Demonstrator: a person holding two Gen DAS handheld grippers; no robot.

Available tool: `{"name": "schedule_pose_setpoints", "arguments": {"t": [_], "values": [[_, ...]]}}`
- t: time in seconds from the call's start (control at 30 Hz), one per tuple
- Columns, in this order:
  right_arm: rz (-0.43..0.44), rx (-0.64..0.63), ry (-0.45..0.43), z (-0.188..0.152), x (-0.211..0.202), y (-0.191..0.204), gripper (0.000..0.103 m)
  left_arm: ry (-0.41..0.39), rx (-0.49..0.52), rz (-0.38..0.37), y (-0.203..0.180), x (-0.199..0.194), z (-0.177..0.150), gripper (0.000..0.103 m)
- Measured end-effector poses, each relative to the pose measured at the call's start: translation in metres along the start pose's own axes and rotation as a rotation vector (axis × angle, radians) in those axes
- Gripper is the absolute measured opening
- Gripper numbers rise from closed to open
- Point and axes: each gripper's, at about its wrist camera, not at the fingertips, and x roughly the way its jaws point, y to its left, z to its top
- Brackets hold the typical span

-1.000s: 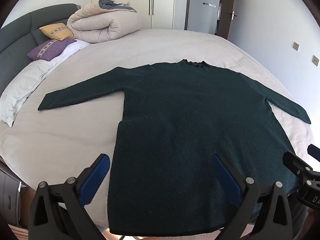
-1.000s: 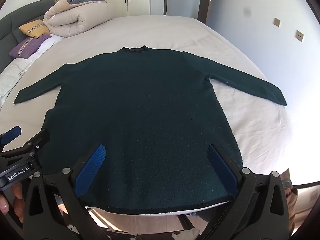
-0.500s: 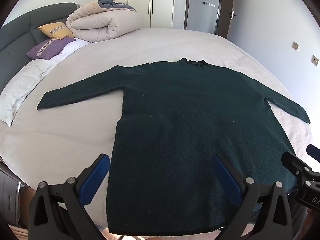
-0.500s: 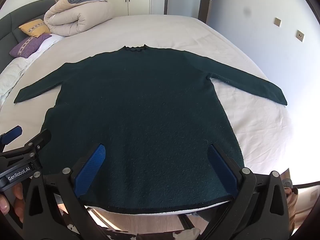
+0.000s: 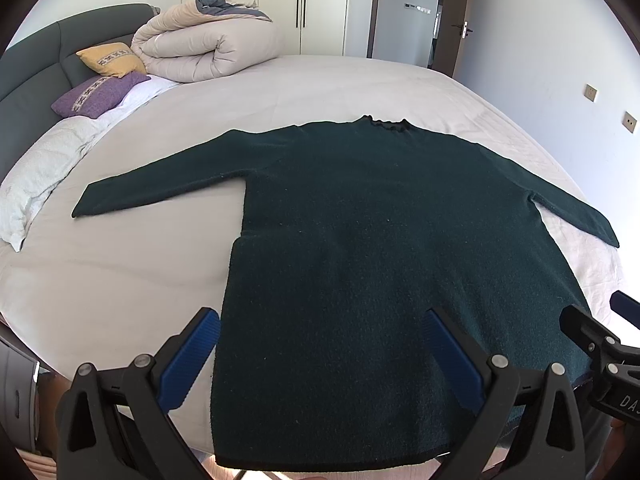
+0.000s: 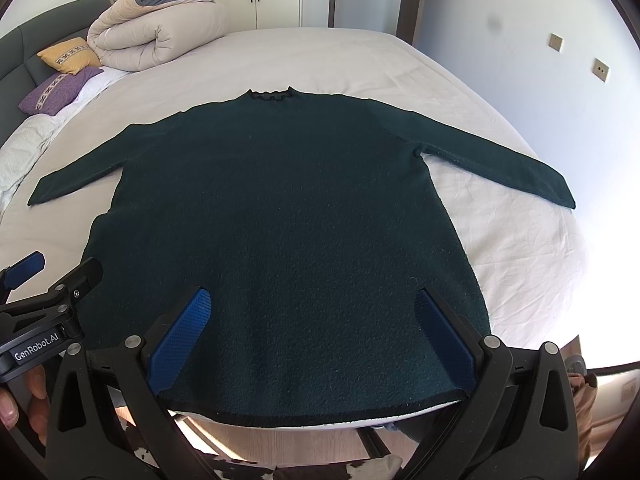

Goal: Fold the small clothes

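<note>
Lying flat and face-down-or-up (I cannot say which) on the bed (image 5: 120, 280), the dark green sweater (image 5: 360, 260) is spread with both sleeves out to the sides and its hem at the near edge of the mattress. No fold looks made yet, so the step in hand, as I judge it, is the first grab. The left gripper (image 5: 320, 360) hovers over the hem's left part with its jaws wide apart, holding nothing; the right gripper (image 6: 312, 336) hangs over the hem's right part, jaws equally spread and empty. To do this well, I would take a sleeve or a side edge cleanly through both layers and carry it inward without dragging the body askew. The knit looks thick and limp, so a shallow pinch may slip. Beyond lie a rolled duvet (image 5: 204, 48) and two cushions (image 5: 100, 80). The hem's near corners sit behind the gripper frames, and whether the pads touch cloth is hard to tell.
</note>
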Motion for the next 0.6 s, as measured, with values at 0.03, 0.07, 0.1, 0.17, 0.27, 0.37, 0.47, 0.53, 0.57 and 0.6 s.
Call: {"name": "schedule_pose_setpoints", "arguments": {"t": [0.03,0.07,0.1,0.17,0.27,0.37,0.47,0.53,0.57,0.6], "values": [[0.0,0.0,0.0,0.0,0.0,0.0,0.103,0.0,0.0,0.0,0.0,0.0,0.0,0.103],[0.001,0.0,0.0,0.0,0.0,0.0,0.103,0.001,-0.001,-0.001,0.0,0.0,-0.001,0.103],[0.001,-0.001,0.0,0.0,0.0,0.0,0.103,0.002,-0.001,0.001,0.001,0.0,0.002,0.103],[0.0,-0.001,0.001,-0.002,0.001,0.001,0.103,0.002,-0.003,0.0,0.0,0.0,0.001,0.103],[0.0,-0.003,0.001,-0.004,0.001,0.003,0.103,0.003,-0.003,-0.001,0.0,0.0,0.0,0.103],[-0.001,-0.003,0.001,-0.005,0.002,0.004,0.103,0.005,-0.007,-0.003,0.0,0.0,0.001,0.103],[-0.001,-0.005,0.002,-0.014,0.007,0.01,0.103,0.005,-0.007,-0.003,-0.001,-0.001,0.0,0.103],[-0.001,-0.005,0.004,-0.014,0.007,0.01,0.103,0.006,-0.008,-0.004,0.0,0.0,0.001,0.103],[-0.001,-0.005,0.003,-0.014,0.007,0.01,0.103,0.007,-0.01,-0.005,0.001,0.0,0.002,0.103],[-0.001,-0.005,0.004,-0.014,0.007,0.011,0.103,0.008,-0.011,-0.004,0.001,0.0,0.002,0.103]]}}
